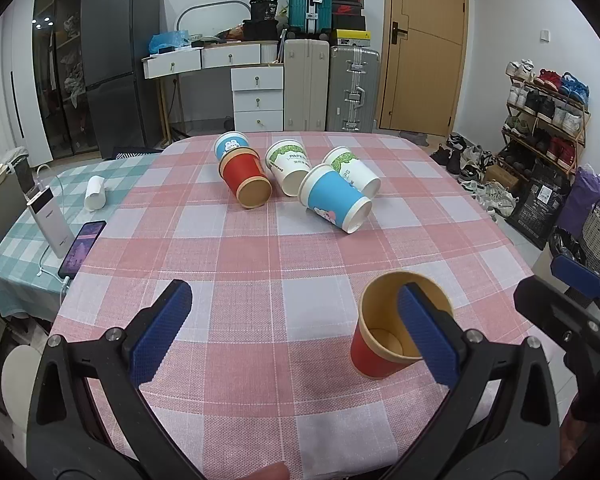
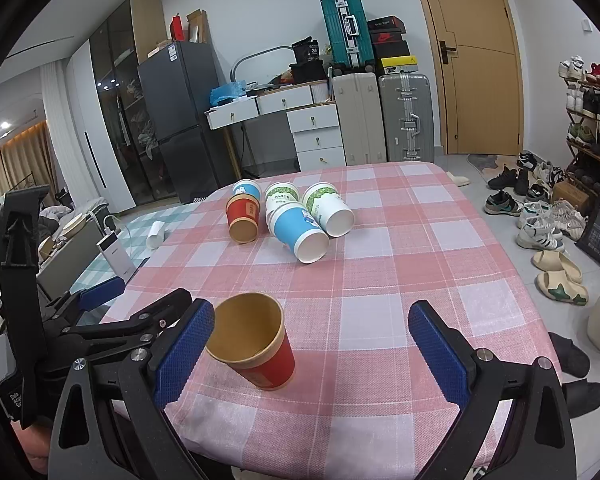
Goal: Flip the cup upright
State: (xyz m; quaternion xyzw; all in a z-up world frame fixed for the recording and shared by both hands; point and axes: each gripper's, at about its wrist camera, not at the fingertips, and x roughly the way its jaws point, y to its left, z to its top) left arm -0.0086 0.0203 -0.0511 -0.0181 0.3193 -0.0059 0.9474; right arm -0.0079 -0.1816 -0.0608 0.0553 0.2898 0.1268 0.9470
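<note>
Red cup (image 2: 256, 344): stands upright, mouth up, on the near part of your pink checked tablecloth (image 2: 380, 280)
Left gripper (image 1: 296, 332): your jaws stand wide apart; the cup sits behind the right pad, grip not evident
Right gripper (image 2: 312, 356): jaws wide apart; the cup stands just beside its left pad
Far cups (image 1: 300, 176): five lie on their sides, clustered well apart from the upright one

Six paper cups (image 1: 396, 330) — two red, two blue, two white

"PAPER" reads on the green-patterned white cup (image 2: 281, 199) lying sideways
</note>
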